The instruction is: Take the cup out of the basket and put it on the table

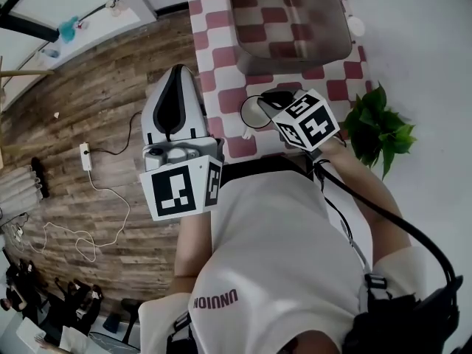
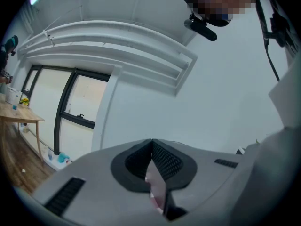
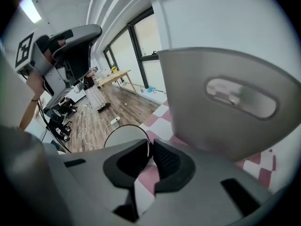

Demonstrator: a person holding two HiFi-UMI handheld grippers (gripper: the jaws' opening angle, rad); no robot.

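Observation:
A pale round cup (image 1: 254,113) is outside the grey basket (image 1: 287,21), over the near edge of the red-and-white checked table (image 1: 221,57). In the right gripper view, the cup's thin rim (image 3: 123,134) runs between the jaws of my right gripper (image 3: 151,149), which is shut on it. The basket's wall with its handle slot (image 3: 235,98) stands just behind. From the head view, my right gripper (image 1: 270,100) reaches the cup from the right. My left gripper (image 1: 175,76) is held up over the floor left of the table. Its jaws (image 2: 152,141) meet with nothing between them, pointing at a wall and ceiling.
A green potted plant (image 1: 380,127) stands right of the table. A power strip with a white cable (image 1: 86,155) lies on the wooden floor to the left. The person's white shirt (image 1: 280,257) fills the lower part of the head view.

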